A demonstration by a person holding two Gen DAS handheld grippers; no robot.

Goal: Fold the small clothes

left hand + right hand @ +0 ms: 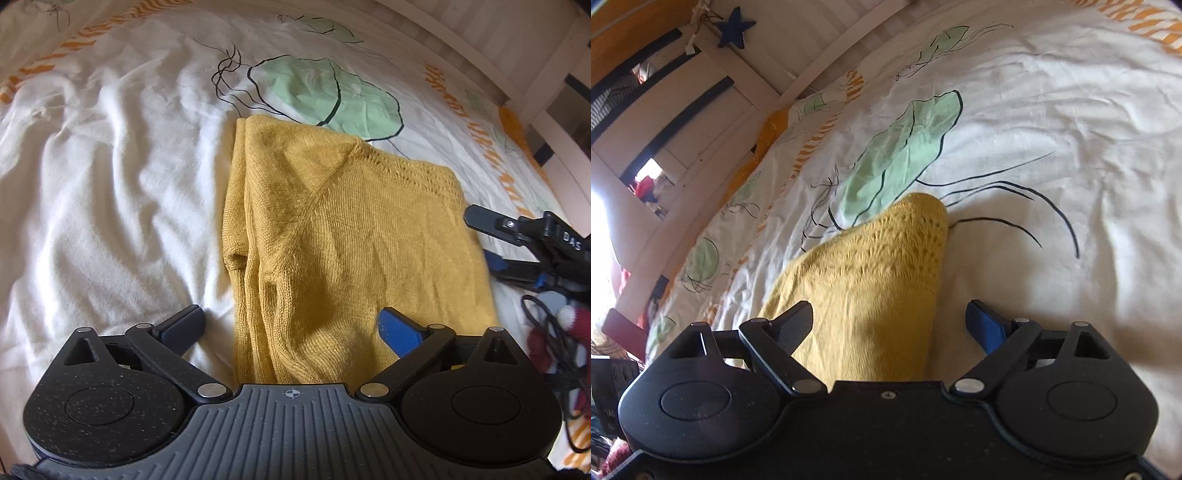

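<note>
A mustard-yellow knitted garment [347, 236] lies folded into a rough rectangle on a white bedsheet [110, 184]. My left gripper [291, 328] hovers over its near edge, jaws wide open, the pads apart from the knit. In the left wrist view my right gripper [480, 240] comes in from the right beside the garment's right edge. In the right wrist view, the garment's lace-patterned end [879, 266] runs between the open fingers of my right gripper [890, 325], which press on nothing.
The sheet carries green leaf prints [325, 96] and orange stripes. A white bed frame [746, 74] borders the far side. Black cables [554, 339] and a dark red knitted item [580, 321] lie at the right edge of the bed.
</note>
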